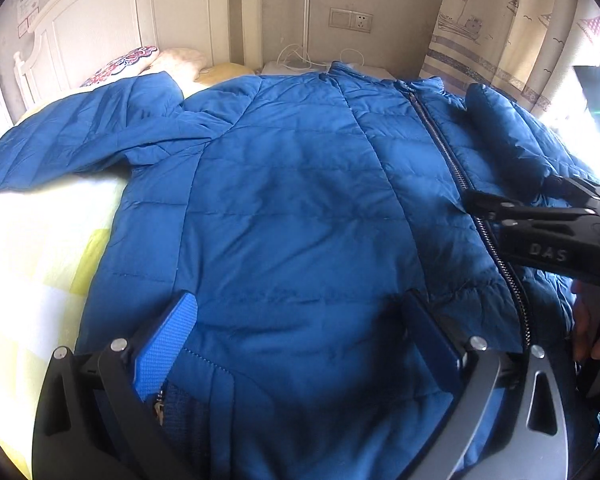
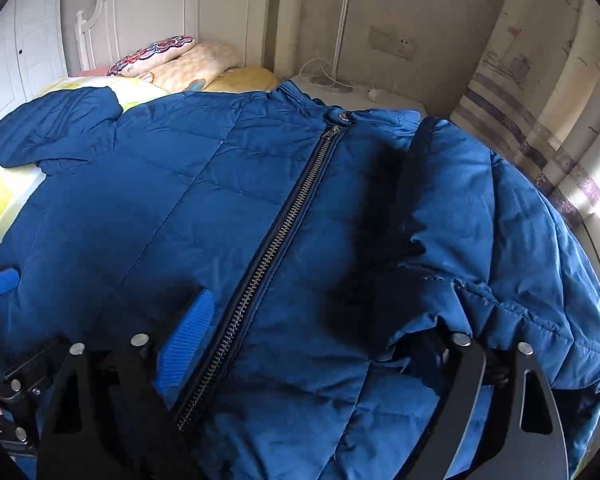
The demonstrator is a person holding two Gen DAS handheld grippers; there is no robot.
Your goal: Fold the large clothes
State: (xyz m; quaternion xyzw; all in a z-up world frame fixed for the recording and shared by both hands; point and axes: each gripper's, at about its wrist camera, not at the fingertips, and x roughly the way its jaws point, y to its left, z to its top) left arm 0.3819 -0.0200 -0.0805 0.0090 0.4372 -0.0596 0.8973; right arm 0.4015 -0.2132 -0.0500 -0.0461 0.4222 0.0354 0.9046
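Observation:
A blue quilted jacket (image 1: 300, 184) lies front up and zipped on the bed, collar toward the headboard. Its left sleeve (image 1: 72, 136) is spread out to the side. The other sleeve (image 2: 452, 208) is folded in over the chest, beside the zipper (image 2: 276, 240). My left gripper (image 1: 300, 320) stands open over the hem, its blue pads (image 1: 168, 344) wide apart and the fabric lying loose between them. My right gripper (image 2: 312, 332) is open too and straddles the zipper near the hem; bunched fabric hides its right finger. In the left wrist view the right gripper (image 1: 516, 196) reaches in from the right.
A yellow checked sheet (image 1: 40, 264) covers the bed. Pillows (image 2: 180, 60) lie by the white headboard (image 2: 152, 12). A bedside table (image 2: 364, 96) with a lamp pole and cables stands behind the collar, and a curtain (image 2: 540, 120) hangs at the right. A hand (image 1: 592, 332) shows at the right edge.

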